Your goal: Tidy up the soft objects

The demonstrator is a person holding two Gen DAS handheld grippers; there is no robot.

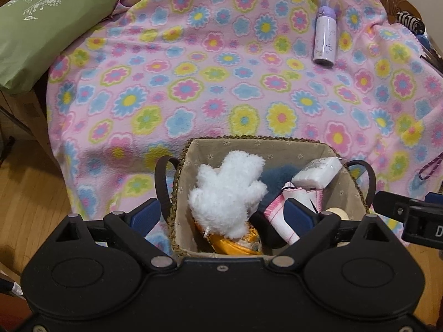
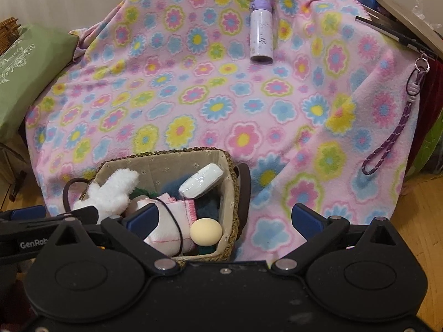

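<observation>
A woven basket (image 1: 249, 141) with a fabric lining sits at the near edge of the flowered blanket (image 1: 193, 83). In it lie a white fluffy mitt (image 1: 229, 191), a wrapped white pack (image 1: 318, 173), a pink-and-white rolled cloth (image 1: 279, 215), something blue and fuzzy (image 1: 277, 177) and an orange item (image 1: 235, 244). My left gripper (image 1: 221, 214) is open and empty, held over the basket. In the right wrist view the basket (image 2: 229, 182) sits at lower left, with a cream ball (image 2: 206, 232) inside. My right gripper (image 2: 224, 220) is open and empty over the basket's right rim.
A lavender bottle (image 1: 325, 37) lies on the blanket at the back right. A green pillow (image 1: 41, 27) sits at the left. A purple lanyard (image 2: 387, 141) hangs at the right, below a flat board (image 2: 404, 22). Wood floor (image 1: 27, 193) shows on both sides.
</observation>
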